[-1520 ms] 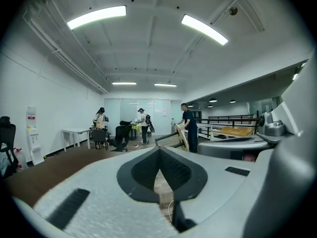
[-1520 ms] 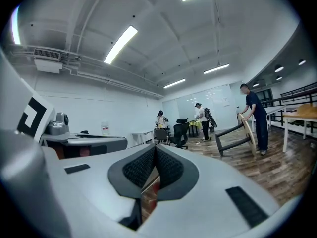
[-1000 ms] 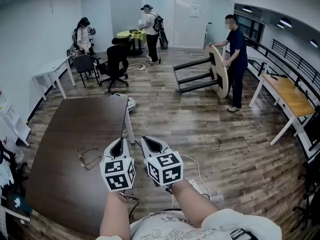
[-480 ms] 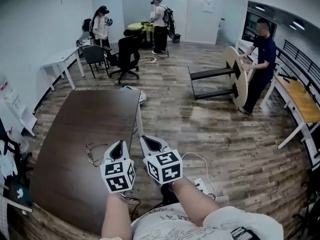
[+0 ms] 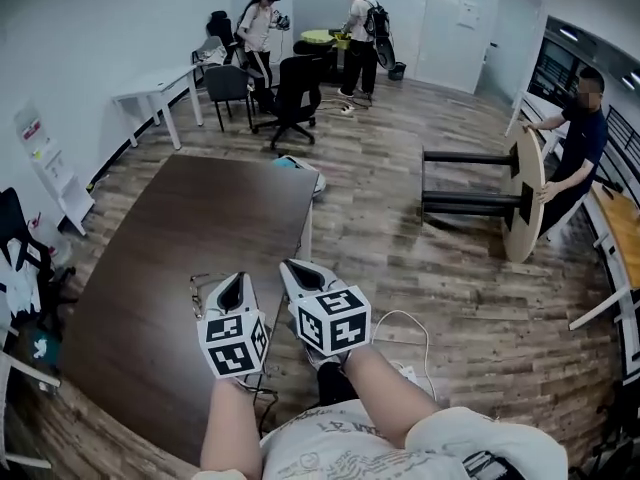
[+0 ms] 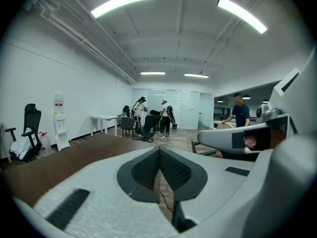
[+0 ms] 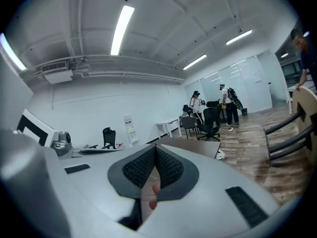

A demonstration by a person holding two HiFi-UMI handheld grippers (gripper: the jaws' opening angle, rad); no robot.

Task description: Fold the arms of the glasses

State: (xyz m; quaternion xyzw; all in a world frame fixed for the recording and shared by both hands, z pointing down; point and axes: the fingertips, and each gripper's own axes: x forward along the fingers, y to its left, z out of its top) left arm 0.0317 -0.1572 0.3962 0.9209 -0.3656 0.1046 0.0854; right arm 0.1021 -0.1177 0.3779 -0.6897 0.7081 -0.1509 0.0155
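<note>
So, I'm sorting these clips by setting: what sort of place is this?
Probably an open office or workroom, not a home: a large brown table, a black swivel office chair and a white desk by the wall, on wood-plank flooring under ceiling strip lights.

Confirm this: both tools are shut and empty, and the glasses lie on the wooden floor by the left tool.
Wrong on one point: the head view shows the glasses lying on the dark brown table, not the floor, by the left tool. The rest stands: the left tool and the right tool are both shut and empty.
</note>
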